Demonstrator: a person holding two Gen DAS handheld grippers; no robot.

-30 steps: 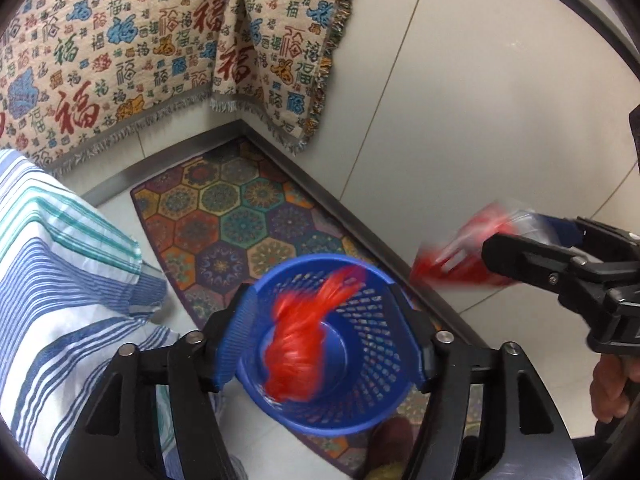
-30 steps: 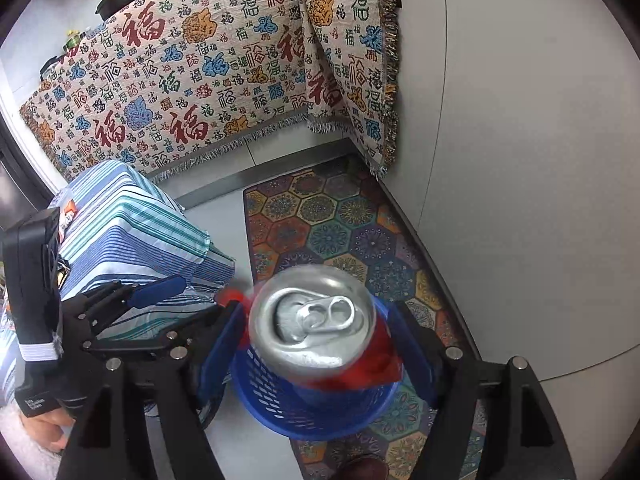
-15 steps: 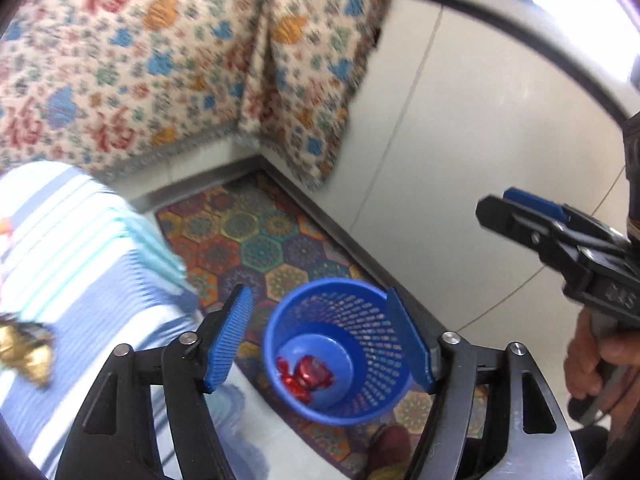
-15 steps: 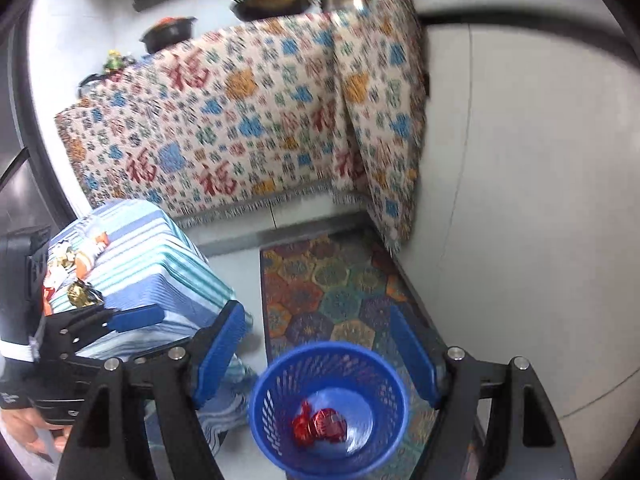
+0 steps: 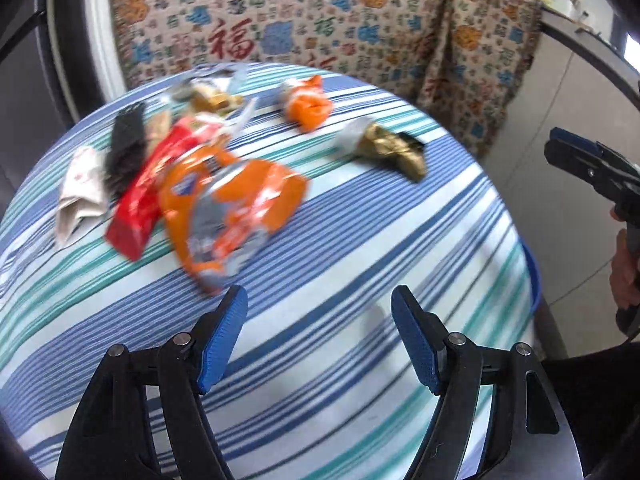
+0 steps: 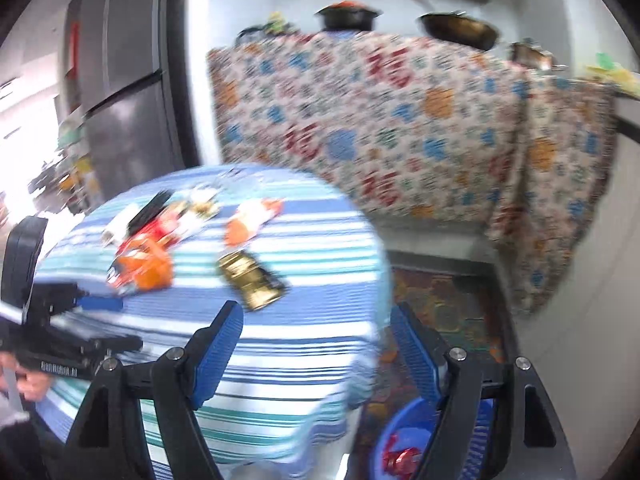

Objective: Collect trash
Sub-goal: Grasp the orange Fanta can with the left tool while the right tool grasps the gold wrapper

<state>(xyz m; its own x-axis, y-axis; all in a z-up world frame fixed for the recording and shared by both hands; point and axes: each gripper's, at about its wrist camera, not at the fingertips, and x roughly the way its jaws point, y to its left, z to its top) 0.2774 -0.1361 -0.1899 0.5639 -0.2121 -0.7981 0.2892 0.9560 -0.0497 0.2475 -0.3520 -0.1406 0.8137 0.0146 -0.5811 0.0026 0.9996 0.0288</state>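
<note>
Both grippers, left [image 5: 319, 336] and right [image 6: 318, 344]: jaws open, empty. Wrappers [image 5: 236, 204] on desk [image 5: 360, 264]; bin [image 6: 404, 436] on floor.

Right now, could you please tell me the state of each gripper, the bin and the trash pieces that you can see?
Left gripper: open, empty, over the striped tablecloth.
Right gripper: open, empty.
Blue perforated plastic bin: upright on the floor, red trash inside.
Orange crumpled snack bag: lying on the table.
Gold foil wrapper: lying on the table, apart from the others.
Red flat packet: lying beside the orange bag.
</note>
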